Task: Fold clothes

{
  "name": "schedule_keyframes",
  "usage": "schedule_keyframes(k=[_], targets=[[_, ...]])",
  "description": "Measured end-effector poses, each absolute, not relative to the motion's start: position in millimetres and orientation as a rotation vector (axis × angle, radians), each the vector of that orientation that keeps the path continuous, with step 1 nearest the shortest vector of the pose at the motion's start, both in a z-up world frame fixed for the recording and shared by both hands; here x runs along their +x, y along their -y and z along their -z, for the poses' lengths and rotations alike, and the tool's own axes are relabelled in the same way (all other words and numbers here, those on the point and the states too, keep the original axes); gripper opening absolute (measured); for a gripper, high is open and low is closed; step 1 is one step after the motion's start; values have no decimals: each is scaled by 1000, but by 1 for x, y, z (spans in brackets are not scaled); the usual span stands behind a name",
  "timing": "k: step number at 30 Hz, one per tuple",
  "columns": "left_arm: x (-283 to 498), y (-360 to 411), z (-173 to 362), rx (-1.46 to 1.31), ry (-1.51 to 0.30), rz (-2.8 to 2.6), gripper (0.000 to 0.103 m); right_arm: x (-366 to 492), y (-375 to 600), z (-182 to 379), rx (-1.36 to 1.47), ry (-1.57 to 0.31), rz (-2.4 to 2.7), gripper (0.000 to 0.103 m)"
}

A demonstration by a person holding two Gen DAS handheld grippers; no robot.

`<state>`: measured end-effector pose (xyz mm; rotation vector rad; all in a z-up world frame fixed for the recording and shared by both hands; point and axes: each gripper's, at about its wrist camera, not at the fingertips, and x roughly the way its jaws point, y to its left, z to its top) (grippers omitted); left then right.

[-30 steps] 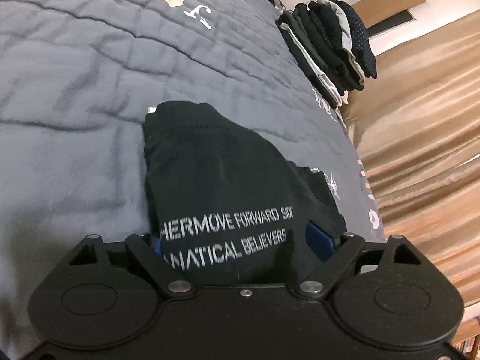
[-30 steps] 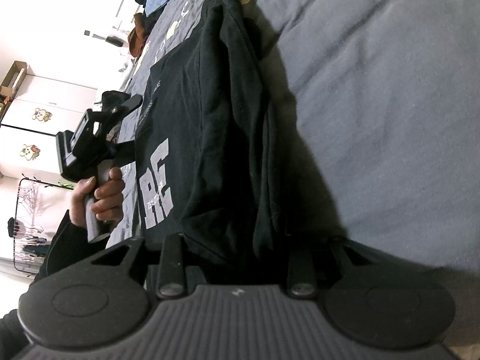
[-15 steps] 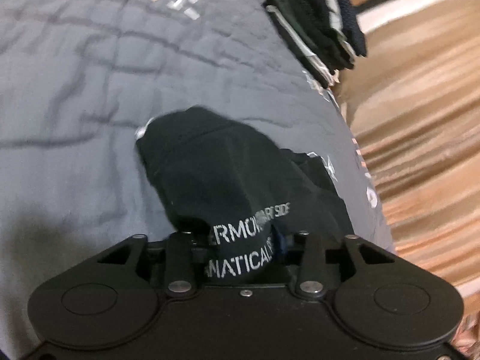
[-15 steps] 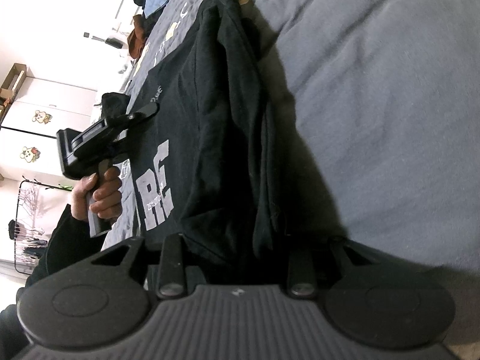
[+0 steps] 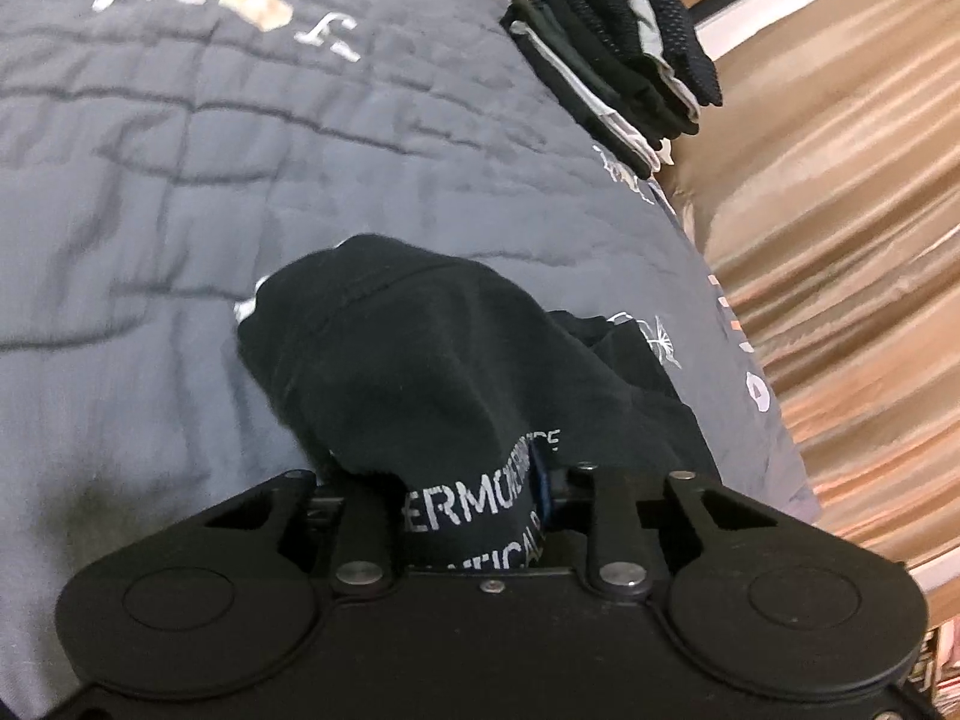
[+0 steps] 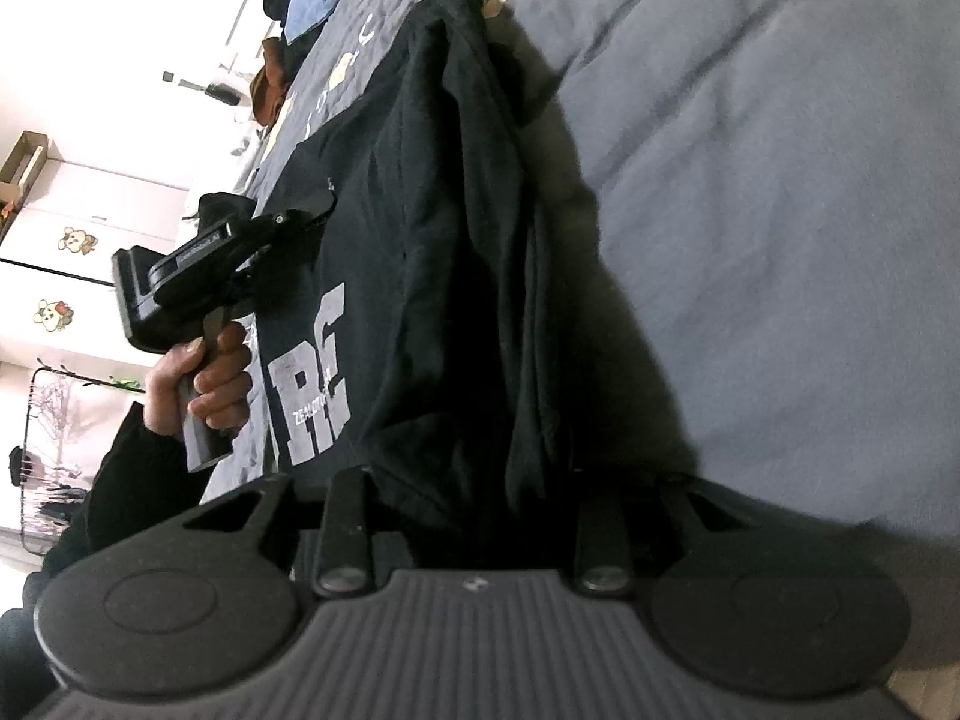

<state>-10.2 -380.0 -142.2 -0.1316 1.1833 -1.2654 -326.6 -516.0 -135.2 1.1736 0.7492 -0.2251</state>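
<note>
Black cotton filled the near field of both wrist views: one black T-shirt (image 6: 432,276) lay on the grey quilt (image 5: 150,228) of the bed, pinched at two points by two grippers. The left gripper (image 5: 480,510) was pressed together on a bunched fold of the shirt (image 5: 420,372), white lettering reading "ERMO…" and "…TICAL" curling out of sight between its jaws. The right gripper (image 6: 474,516) clamped the shirt's near hem, its fingertips buried under cloth. Large white letters "RE" showed at 9 o'clock of that hem; the smaller print across them was too fine to read. Further off, at 9 o'clock in the right view, one hand (image 6: 198,384) gripped the left gripper's (image 6: 228,258) handle. Far at 1 o'clock in the left view sat one stack of folded clothes (image 5: 618,66), individual pieces hard to count, beside gold curtains (image 5: 840,228). Quilt lettering beyond was cut off.
</note>
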Motion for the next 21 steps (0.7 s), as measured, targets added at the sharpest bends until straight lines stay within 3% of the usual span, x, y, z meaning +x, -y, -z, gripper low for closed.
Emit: schedule_keyframes(k=[8, 21], targets=[[-24, 381, 117, -88, -1115, 1269, 23, -331, 511, 121, 1169, -710, 244, 23], [-71, 398, 50, -37, -991, 1331, 21, -358, 503, 84, 1141, -599, 263, 20]])
